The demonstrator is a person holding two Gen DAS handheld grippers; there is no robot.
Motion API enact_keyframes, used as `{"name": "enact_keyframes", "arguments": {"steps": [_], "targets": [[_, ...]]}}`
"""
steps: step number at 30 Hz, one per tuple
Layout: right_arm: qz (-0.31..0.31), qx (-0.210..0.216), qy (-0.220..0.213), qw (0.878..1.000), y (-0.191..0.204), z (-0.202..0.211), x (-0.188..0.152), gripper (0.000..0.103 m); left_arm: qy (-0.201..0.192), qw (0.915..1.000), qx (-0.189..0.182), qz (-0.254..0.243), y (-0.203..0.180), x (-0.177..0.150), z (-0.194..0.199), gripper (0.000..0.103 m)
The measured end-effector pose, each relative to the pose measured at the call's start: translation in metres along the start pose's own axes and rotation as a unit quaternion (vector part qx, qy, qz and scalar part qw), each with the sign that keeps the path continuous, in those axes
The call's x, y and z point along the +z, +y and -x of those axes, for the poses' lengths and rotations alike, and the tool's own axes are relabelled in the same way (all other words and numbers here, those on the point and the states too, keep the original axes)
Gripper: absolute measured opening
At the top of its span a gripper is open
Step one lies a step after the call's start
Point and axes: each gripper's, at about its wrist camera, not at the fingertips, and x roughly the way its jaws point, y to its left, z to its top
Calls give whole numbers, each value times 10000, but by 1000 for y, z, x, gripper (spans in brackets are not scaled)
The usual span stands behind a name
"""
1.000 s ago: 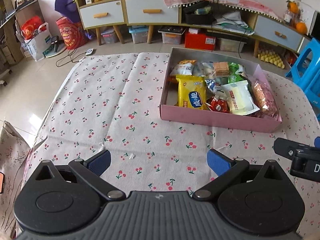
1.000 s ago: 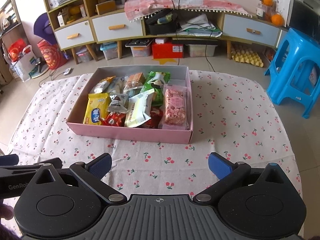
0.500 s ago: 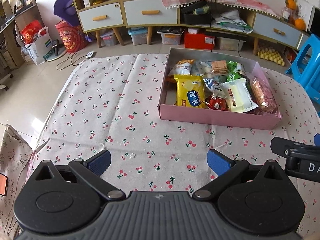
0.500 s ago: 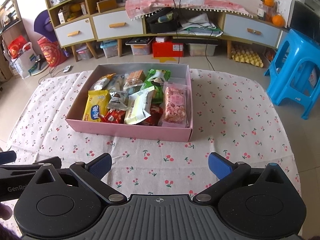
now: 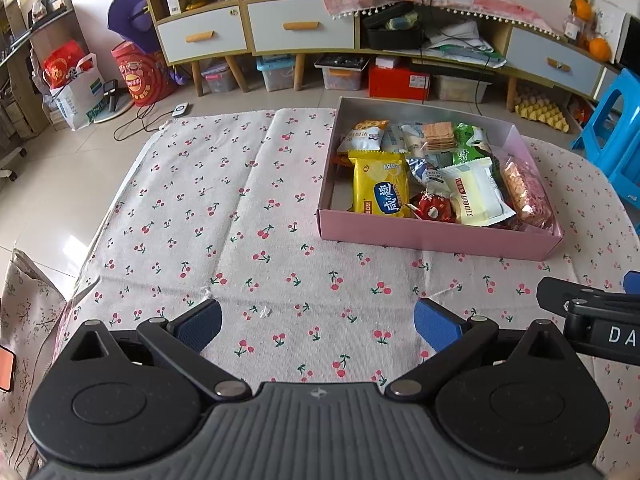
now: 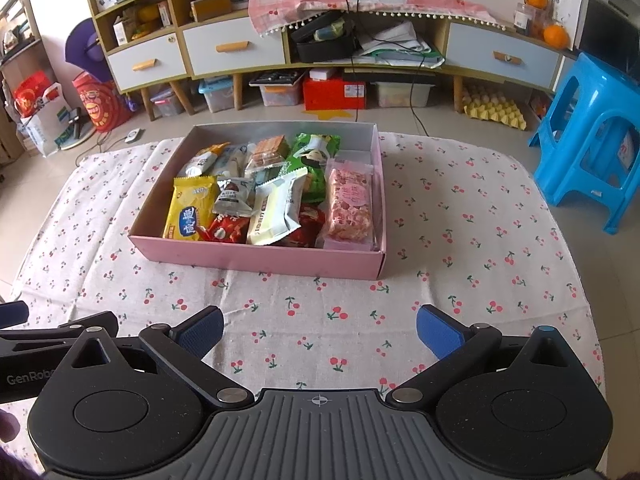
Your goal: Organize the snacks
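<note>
A pink box (image 5: pixel 436 236) (image 6: pixel 256 254) full of snack packets stands on the cherry-print cloth. Inside lie a yellow packet (image 5: pixel 380 190) (image 6: pixel 190 206), a white packet (image 5: pixel 476 192) (image 6: pixel 276 208), a green packet (image 6: pixel 312 160), a red packet (image 5: pixel 432 208) and a pink rice-crisp bar (image 6: pixel 351 204). My left gripper (image 5: pixel 318 322) is open and empty, low over the cloth, left of and nearer than the box. My right gripper (image 6: pixel 318 330) is open and empty, in front of the box's near wall.
The cherry-print tablecloth (image 5: pixel 224 216) (image 6: pixel 472 240) covers a low table. A blue plastic stool (image 6: pixel 592 128) stands at the right. A long cabinet with drawers (image 6: pixel 236 52) and storage bins stands behind. Bags (image 5: pixel 72 88) sit on the floor at left.
Both grippers have drawn back a little and risen, so the box sits slightly farther off. Both stay open and empty.
</note>
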Motion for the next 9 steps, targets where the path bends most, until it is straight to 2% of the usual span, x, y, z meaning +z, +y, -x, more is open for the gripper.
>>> {"name": "enact_keyframes", "arguments": {"steps": [9], "targets": [[2,-13,7,10000,-1,0,-1,103,16,10000,-4,-23,0,-1,0,103]]}}
